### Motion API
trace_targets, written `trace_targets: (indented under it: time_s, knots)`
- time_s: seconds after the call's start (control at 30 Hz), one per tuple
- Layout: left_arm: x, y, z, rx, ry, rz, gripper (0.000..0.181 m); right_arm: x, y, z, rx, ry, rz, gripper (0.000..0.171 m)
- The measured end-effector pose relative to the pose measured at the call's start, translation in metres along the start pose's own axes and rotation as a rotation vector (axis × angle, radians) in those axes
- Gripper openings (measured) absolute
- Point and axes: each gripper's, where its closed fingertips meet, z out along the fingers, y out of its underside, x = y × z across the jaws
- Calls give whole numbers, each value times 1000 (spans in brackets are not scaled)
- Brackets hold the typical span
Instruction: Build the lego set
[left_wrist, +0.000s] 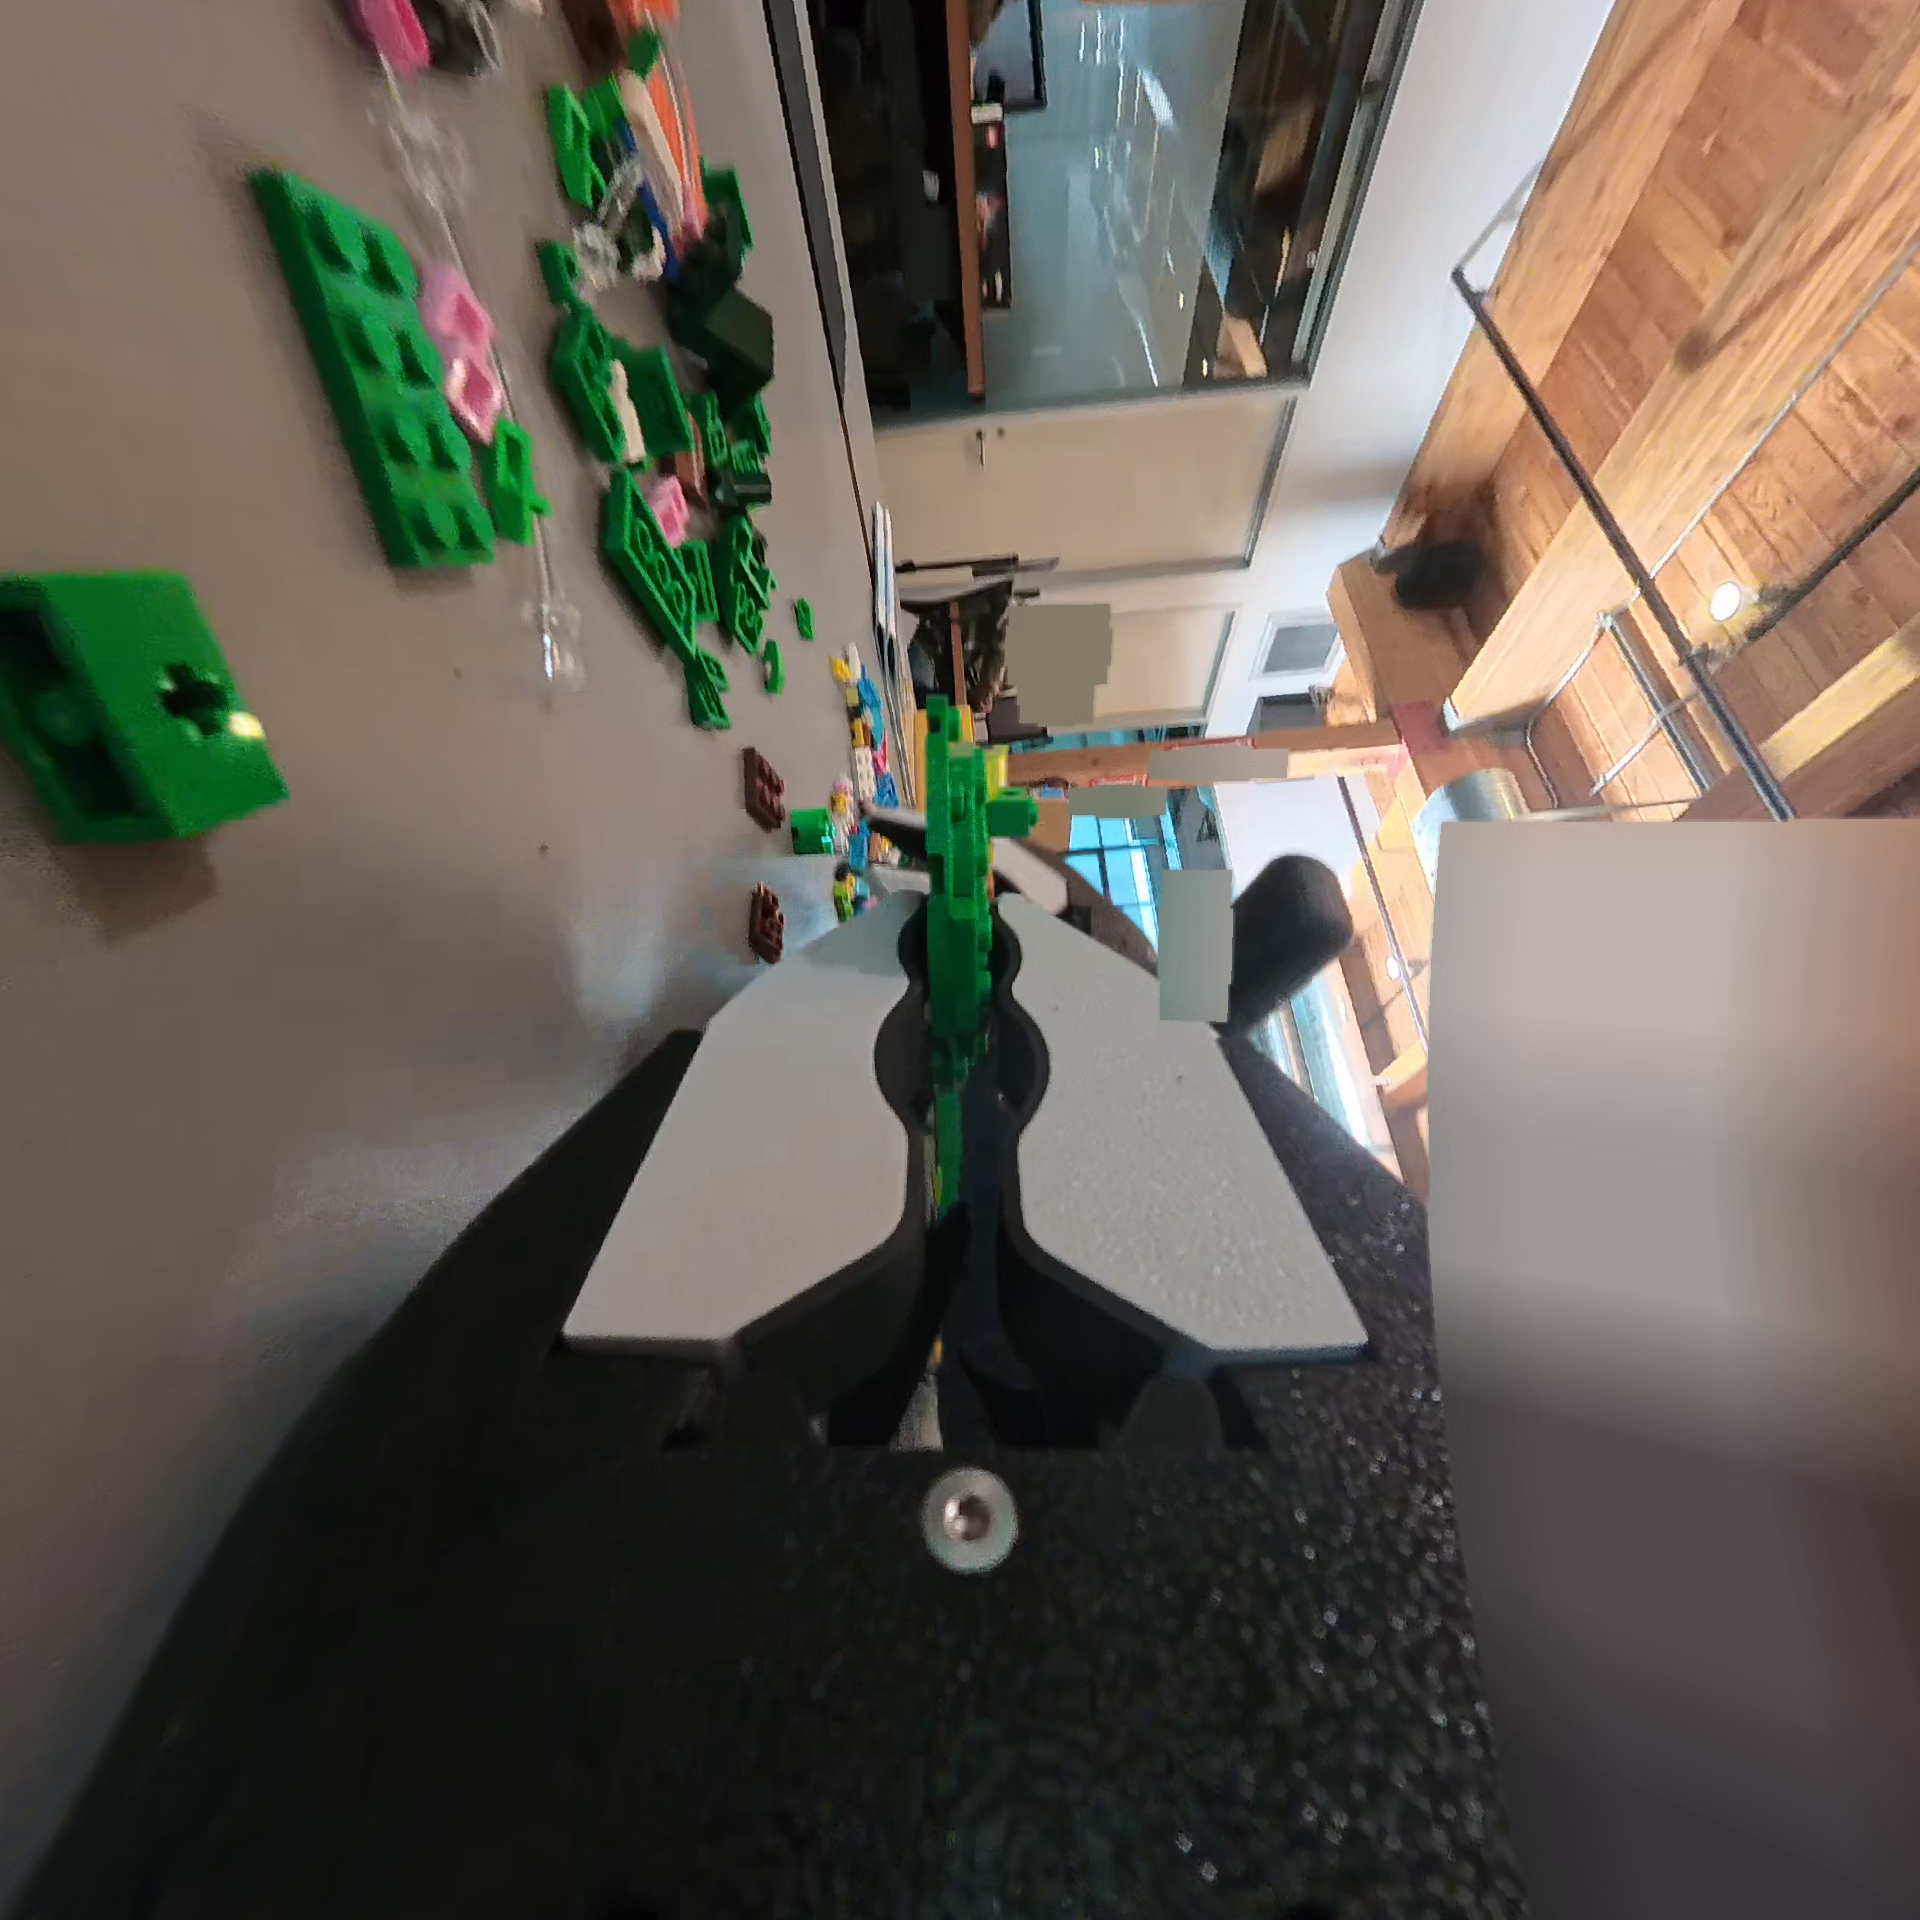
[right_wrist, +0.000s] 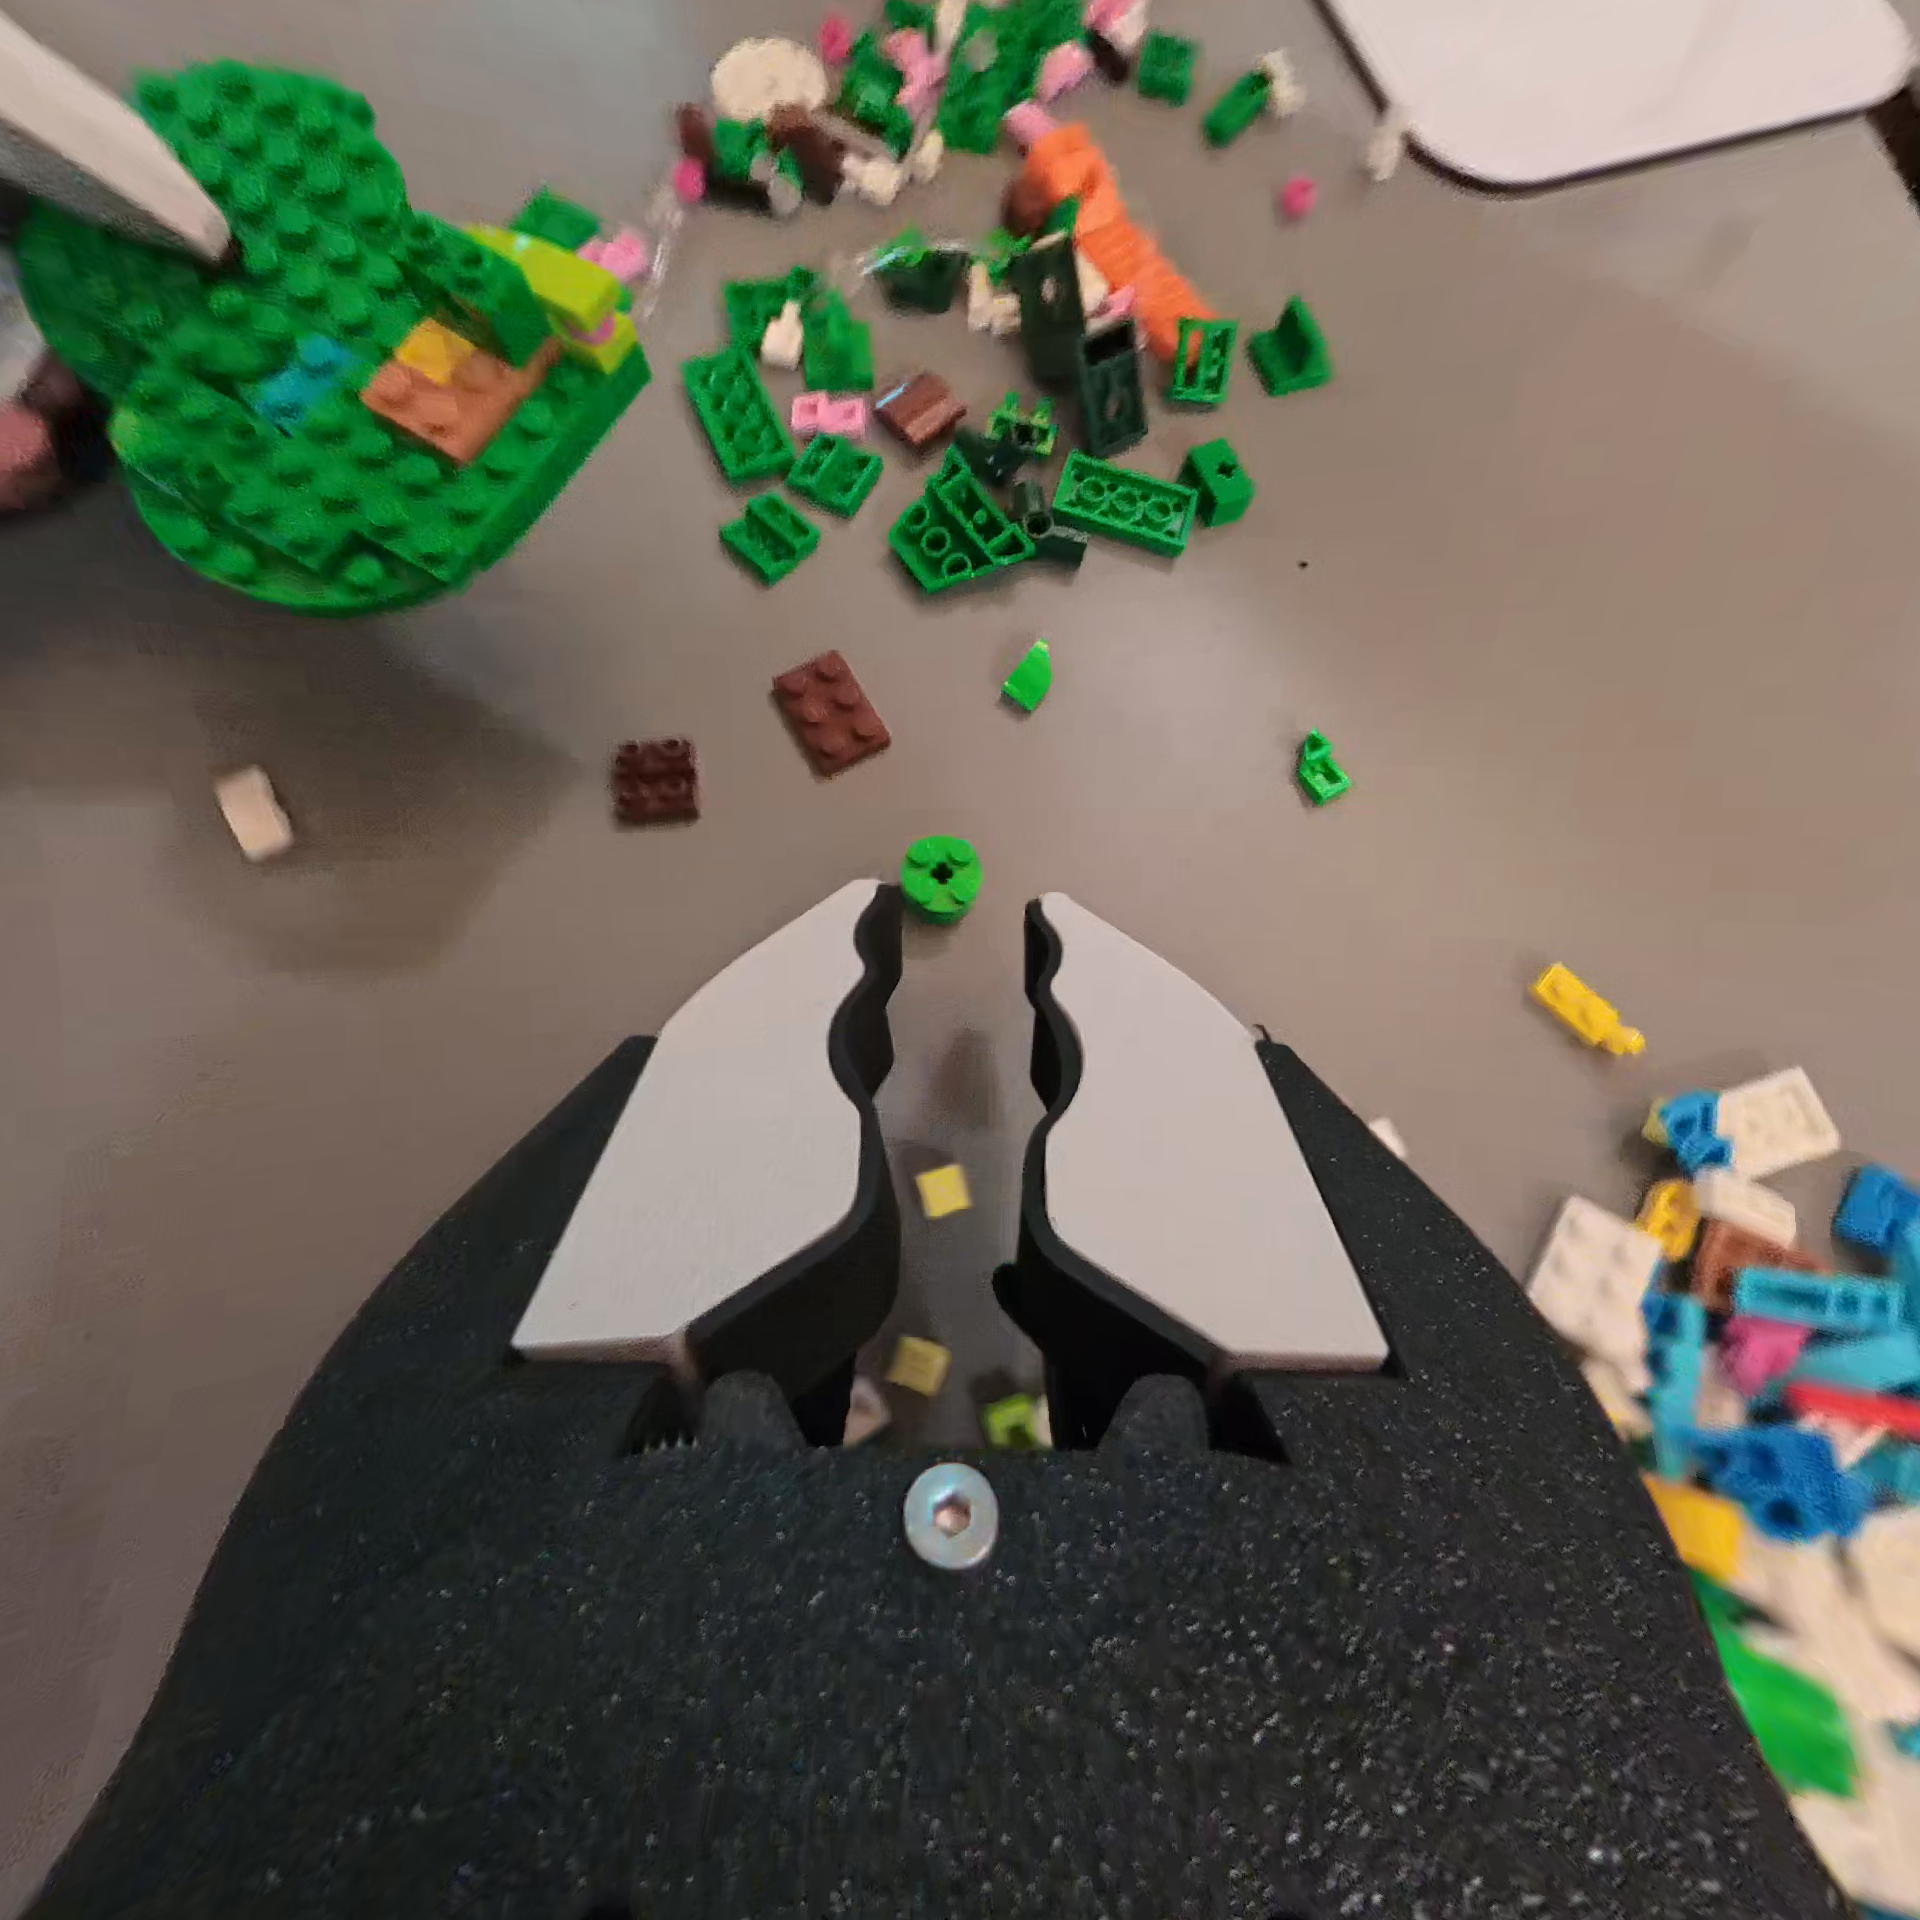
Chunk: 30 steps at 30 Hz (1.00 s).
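spreading across the grey table, loose lego pieces are seen in several clusters; no box, tray or other container holding bricks is made out, everything lies directly on the tabletop. a white board is noted at the far right corner of the table.

the largest item, the green assembly, is held off to the left in the right wrist view: rounded green plates carrying tan, yellow, teal and lime bricks. the left gripper is clamped on it, the build seen edge-on between the grey fingers, with the table tilted to vertical in that view.

a mixed green pile with dark green, pink, orange and white parts is recorded at the far centre. a blue, white and yellow pile lies at the right edge, blurred.

the right gripper is held above the table with a narrow gap between its fingers, nothing gripped. a green round brick lies just beyond the left fingertip, near or touching it; contact cannot be told. two brown plates rest beyond it, apart. a small white piece lies to the left.
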Motion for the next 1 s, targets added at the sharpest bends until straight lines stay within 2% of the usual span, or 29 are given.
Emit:
trace_targets:
  time_s: [0.17,0.37,0.6,0.67,0.77,1.0]
  knots:
    - [-1,-10,1,75,9,6,8,-9,3,5,18,167,147,23]
    - [-6,-10,7,57,23,-26,8,-3,4,16,-11,252,91,26]
    - [-5,-13,9,88,51,-59,8,-6,3,19,-10,190,86,24]
    - [-1,-16,10,130,91,-91,8,-7,4,19,-9,182,90,15]
    - [2,-26,10,220,117,-118,8,-4,1,17,-2,210,117,15]
    - [19,-42,17,347,97,-12,8,-20,-97,-11,287,287,107,15]
